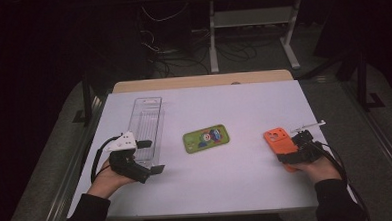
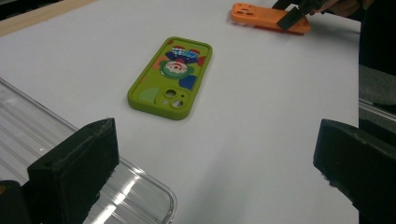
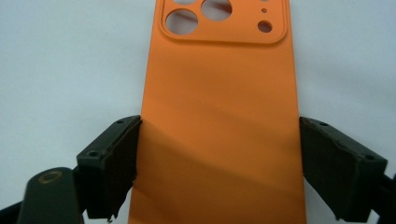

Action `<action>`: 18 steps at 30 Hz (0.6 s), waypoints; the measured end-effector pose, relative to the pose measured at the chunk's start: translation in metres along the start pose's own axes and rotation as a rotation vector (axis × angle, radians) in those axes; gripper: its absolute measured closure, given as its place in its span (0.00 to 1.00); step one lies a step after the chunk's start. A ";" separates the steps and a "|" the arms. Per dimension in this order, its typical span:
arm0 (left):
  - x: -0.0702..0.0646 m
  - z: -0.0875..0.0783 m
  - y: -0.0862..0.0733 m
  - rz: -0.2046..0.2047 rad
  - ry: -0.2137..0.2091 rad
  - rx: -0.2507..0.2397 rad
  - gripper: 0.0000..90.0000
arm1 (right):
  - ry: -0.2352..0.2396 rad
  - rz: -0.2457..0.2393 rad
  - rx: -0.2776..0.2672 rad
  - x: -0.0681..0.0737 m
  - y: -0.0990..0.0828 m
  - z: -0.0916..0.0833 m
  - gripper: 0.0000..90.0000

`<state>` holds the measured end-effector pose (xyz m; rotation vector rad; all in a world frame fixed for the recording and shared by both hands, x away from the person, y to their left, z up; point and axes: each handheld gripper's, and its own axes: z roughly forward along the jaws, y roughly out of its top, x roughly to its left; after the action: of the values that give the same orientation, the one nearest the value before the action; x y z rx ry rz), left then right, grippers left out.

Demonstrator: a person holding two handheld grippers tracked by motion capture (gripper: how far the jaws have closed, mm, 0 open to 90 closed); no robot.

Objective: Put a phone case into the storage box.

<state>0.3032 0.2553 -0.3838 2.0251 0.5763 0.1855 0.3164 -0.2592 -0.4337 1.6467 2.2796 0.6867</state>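
The right gripper (image 3: pixel 219 172) clamped the orange phone case (image 3: pixel 219 116) across its width. At nine o'clock of the green case (image 1: pixel 206 138), the left gripper (image 1: pixel 148 156) gaped wide, empty, over the clear tray (image 1: pixel 147 120).

Two phone cases, one orange (image 1: pixel 278 139) and one green (image 1: pixel 206 138), one clear plastic tray (image 1: pixel 147 123), two grippers

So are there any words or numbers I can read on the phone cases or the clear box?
None can be read.
Green phone case: a colourful cartoon picture; any lettering in it is too blurred to read.
Orange phone case: plain, no writing.
Clear box: no label visible.
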 end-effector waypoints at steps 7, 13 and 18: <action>0.002 0.000 0.005 -0.002 -0.001 -0.009 0.00 | 0.022 -0.014 -0.022 0.000 0.005 -0.005 0.17; 0.004 0.000 0.011 -0.002 -0.006 -0.014 0.00 | 0.034 -0.036 -0.043 0.002 0.012 -0.011 0.17; 0.005 0.002 0.019 0.006 -0.007 -0.020 0.00 | 0.038 -0.065 -0.078 0.003 0.019 -0.019 0.17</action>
<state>0.3142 0.2489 -0.3692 2.0073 0.5617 0.1876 0.3226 -0.2560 -0.4080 1.5303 2.2908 0.7871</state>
